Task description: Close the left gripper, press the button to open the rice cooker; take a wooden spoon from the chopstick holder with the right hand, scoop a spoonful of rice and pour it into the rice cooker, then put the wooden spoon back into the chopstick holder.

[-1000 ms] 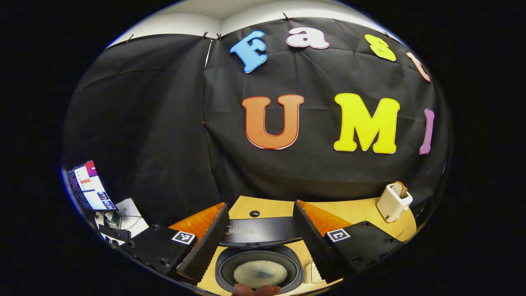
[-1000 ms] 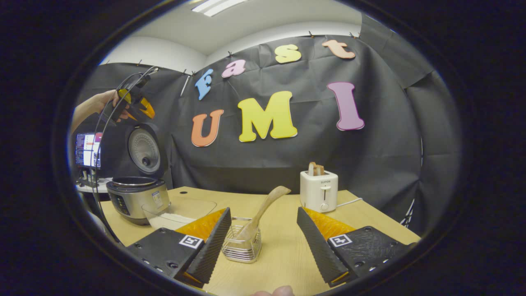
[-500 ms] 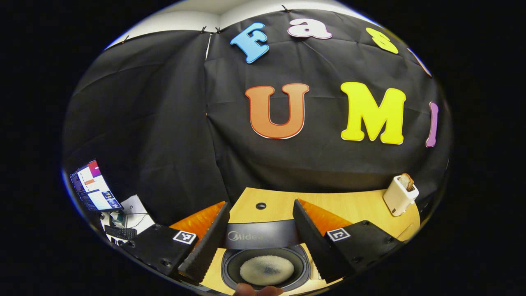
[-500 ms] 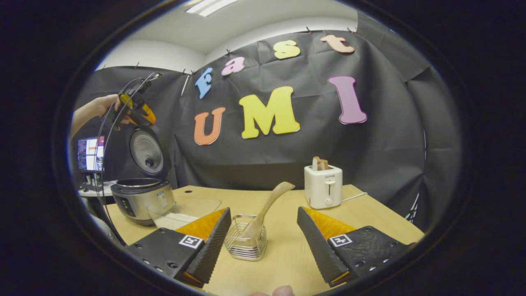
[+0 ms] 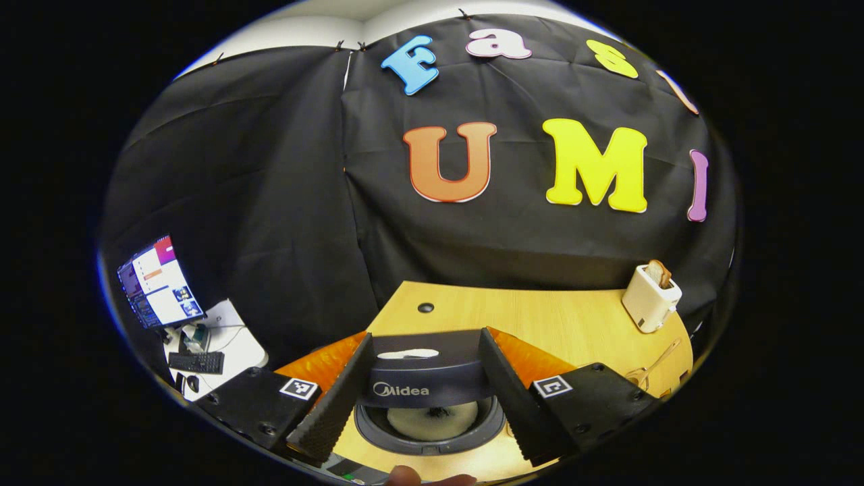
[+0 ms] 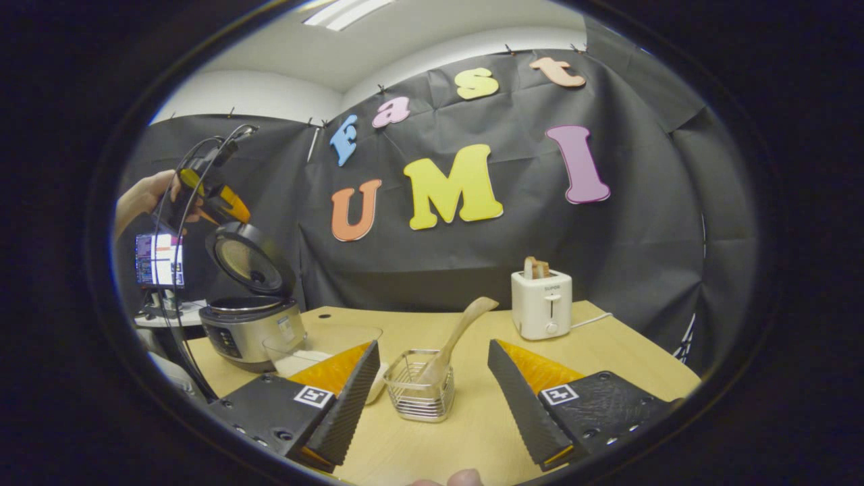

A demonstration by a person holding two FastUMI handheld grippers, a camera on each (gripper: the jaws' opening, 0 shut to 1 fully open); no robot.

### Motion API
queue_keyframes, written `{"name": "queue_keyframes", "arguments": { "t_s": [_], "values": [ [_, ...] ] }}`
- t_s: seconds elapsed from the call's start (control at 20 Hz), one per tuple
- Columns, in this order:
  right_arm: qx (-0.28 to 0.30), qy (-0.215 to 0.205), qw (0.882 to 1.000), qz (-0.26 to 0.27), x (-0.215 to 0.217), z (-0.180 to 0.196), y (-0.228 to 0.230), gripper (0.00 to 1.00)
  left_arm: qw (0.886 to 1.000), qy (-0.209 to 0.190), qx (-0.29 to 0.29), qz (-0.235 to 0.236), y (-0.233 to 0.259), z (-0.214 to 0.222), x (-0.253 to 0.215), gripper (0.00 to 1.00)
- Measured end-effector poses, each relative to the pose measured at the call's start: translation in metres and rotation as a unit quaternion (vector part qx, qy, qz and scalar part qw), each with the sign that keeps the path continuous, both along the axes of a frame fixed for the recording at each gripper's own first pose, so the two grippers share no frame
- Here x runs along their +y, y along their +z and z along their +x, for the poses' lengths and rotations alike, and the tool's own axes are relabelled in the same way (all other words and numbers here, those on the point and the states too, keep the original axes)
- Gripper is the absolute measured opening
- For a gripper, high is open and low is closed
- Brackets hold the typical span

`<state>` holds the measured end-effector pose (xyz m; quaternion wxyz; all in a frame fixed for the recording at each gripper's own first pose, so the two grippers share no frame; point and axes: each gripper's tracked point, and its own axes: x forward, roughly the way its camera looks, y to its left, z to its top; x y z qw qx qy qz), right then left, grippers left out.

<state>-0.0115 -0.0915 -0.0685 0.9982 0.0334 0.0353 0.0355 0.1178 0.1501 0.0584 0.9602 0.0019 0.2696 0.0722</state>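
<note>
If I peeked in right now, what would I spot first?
Probably the rice cooker on the table's left end, its lid tipped halfway and the left tongs just above it. Next, the wooden spoon leaning out of the wire holder in the middle, between the open right tongs. A white toaster with bread stands behind.
</note>
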Motion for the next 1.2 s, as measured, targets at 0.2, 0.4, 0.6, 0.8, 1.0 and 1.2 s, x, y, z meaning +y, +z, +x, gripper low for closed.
{"name": "queue_keyframes", "arguments": {
  "t_s": [0.2, 0.4, 0.6, 0.8, 1.0, 1.2],
  "values": [
    [-0.005, 0.005, 1.000, -0.006, 0.008, -0.009, 0.001, 0.95, 1.000, 0.002, -0.031, -0.003, -0.020, -0.022, -0.006, 0.98],
    [0.008, 0.009, 1.000, -0.013, 0.013, -0.011, -0.010, 1.00, 0.999, 0.010, -0.045, -0.001, -0.043, -0.040, -0.010, 0.98],
    [0.009, 0.001, 1.000, -0.013, 0.012, -0.013, -0.014, 0.95, 0.999, 0.007, -0.049, -0.001, -0.068, -0.053, -0.015, 0.98],
    [0.019, -0.001, 1.000, -0.017, 0.013, -0.011, -0.024, 0.95, 0.999, 0.008, -0.042, -0.011, -0.095, -0.064, -0.018, 0.98],
    [0.017, -0.003, 1.000, -0.014, 0.014, -0.010, -0.024, 0.91, 0.999, 0.012, -0.047, -0.008, -0.111, -0.069, -0.020, 0.98],
    [0.019, 0.002, 1.000, -0.013, 0.017, -0.008, -0.027, 0.95, 0.997, 0.007, -0.072, 0.005, -0.115, -0.070, -0.019, 0.98]
  ]
}}
